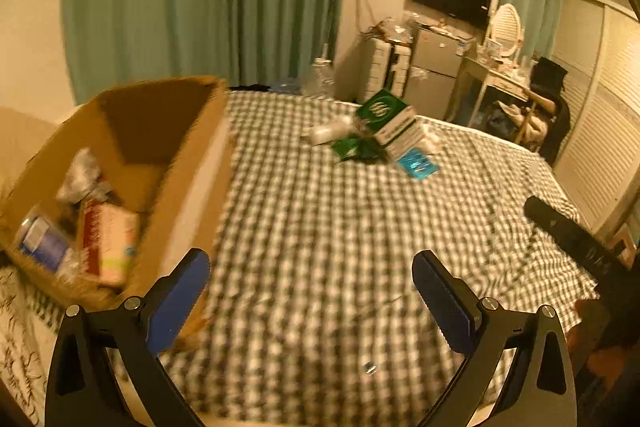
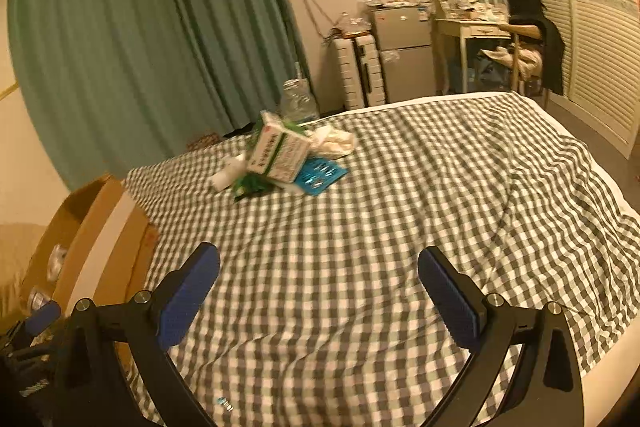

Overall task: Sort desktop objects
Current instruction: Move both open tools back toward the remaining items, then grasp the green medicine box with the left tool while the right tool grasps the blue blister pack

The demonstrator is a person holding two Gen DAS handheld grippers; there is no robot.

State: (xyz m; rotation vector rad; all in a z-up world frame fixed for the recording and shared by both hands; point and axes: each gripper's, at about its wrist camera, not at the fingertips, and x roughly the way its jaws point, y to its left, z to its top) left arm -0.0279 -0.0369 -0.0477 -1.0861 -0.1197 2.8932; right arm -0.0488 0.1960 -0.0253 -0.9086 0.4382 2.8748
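Grippers first: my left gripper [image 1: 311,277] and right gripper [image 2: 319,273] both gape wide, empty, over checked bedspread [image 2: 400,227]. Cardboard box [image 1: 160,163] left (partly filled). Medicine-box pile [image 2: 280,155] well ahead, mid-bed.

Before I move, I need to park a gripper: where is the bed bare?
The checked cover lies bare between both open grippers and the pile of packets, and right of that pile. It is crowded at the pile and inside the cardboard box.
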